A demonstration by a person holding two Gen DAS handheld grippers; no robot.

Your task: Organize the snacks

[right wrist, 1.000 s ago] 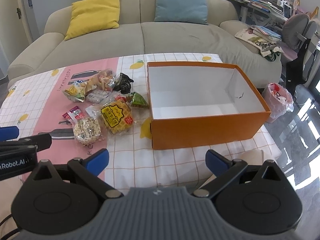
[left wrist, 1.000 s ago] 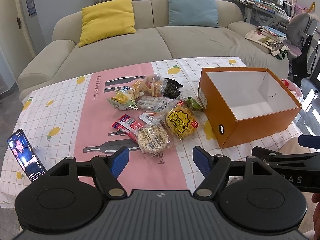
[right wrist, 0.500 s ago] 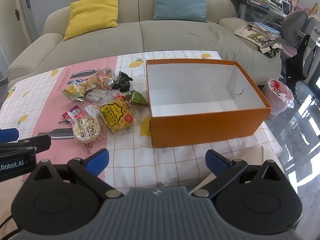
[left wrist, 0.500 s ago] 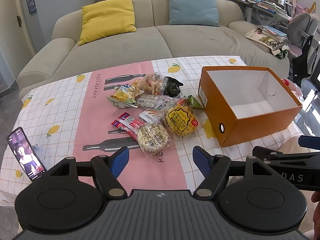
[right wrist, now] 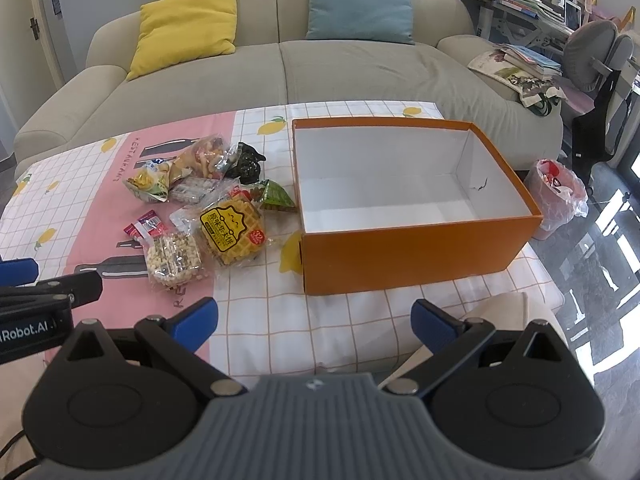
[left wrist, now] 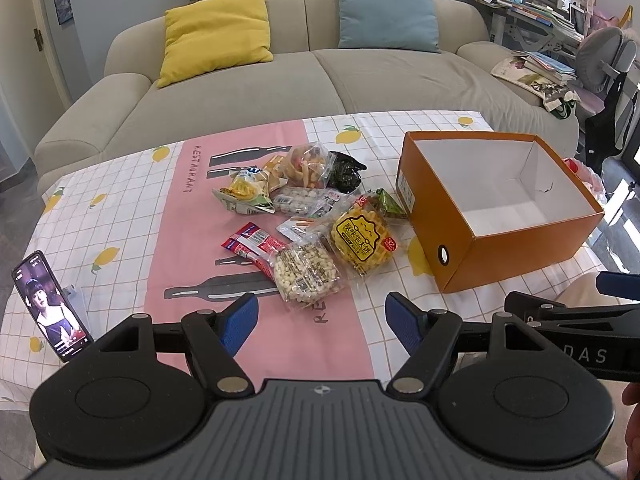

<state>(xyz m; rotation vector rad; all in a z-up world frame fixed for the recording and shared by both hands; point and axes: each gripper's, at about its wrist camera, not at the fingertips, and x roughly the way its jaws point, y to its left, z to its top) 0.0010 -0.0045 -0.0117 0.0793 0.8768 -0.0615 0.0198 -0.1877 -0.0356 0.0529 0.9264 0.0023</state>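
Observation:
A heap of snack packets lies mid-table: a yellow waffle packet (left wrist: 362, 238) (right wrist: 234, 229), a puffed-grain packet (left wrist: 305, 273) (right wrist: 173, 258), a red wrapper (left wrist: 252, 245), a green triangular packet (right wrist: 276, 196), a dark packet (left wrist: 346, 170) and a clear bag of crisps (left wrist: 306, 164). An empty orange box (left wrist: 516, 254) (right wrist: 416, 254) with a white inside stands to their right. My left gripper (left wrist: 321, 324) hovers open near the front edge, short of the puffed-grain packet. My right gripper (right wrist: 314, 322) is open in front of the box's near wall. Neither holds anything.
A phone (left wrist: 50, 306) stands propped at the table's front left. A checked cloth with a pink strip (left wrist: 120, 216) covers the table. A beige sofa (left wrist: 320, 72) with cushions runs behind. A bin with a pink bag (right wrist: 558, 196) sits on the floor at right.
Both views have drifted slightly forward and down towards the table; snacks and box sit a little nearer. Both grippers stay open and nothing on the table has moved.

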